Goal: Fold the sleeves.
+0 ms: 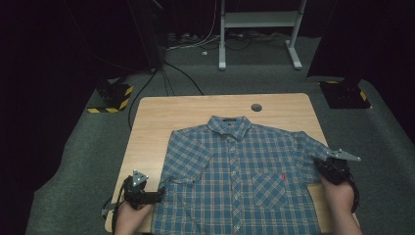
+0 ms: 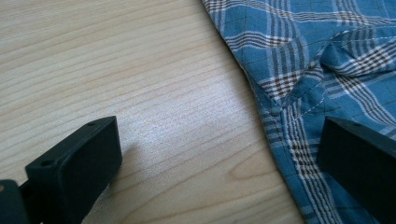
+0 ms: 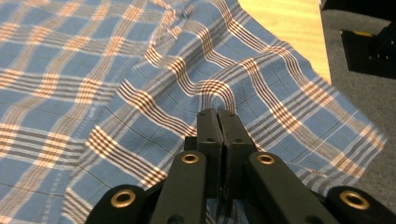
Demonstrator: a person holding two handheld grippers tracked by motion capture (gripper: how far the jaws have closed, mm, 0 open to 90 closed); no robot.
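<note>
One shirt [image 1: 235, 176], plaid, flat and face up on the table [image 1: 161, 112], collar away from us, long axis collar to hem. We judge it light, limp, unbreakable; grip sleeves or hem. Right gripper [image 3: 217, 116] pinches its sleeve; left gripper [image 2: 219, 154] gapes beside the edge.

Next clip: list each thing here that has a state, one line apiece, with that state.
shirt: spread flat on the table, front up, buttoned, collar at the far side.
left claw: open, one jaw on bare wood, the other over the shirt's edge.
right claw: shut on a pinched fold of the sleeve.
table: bearing the shirt.
</note>
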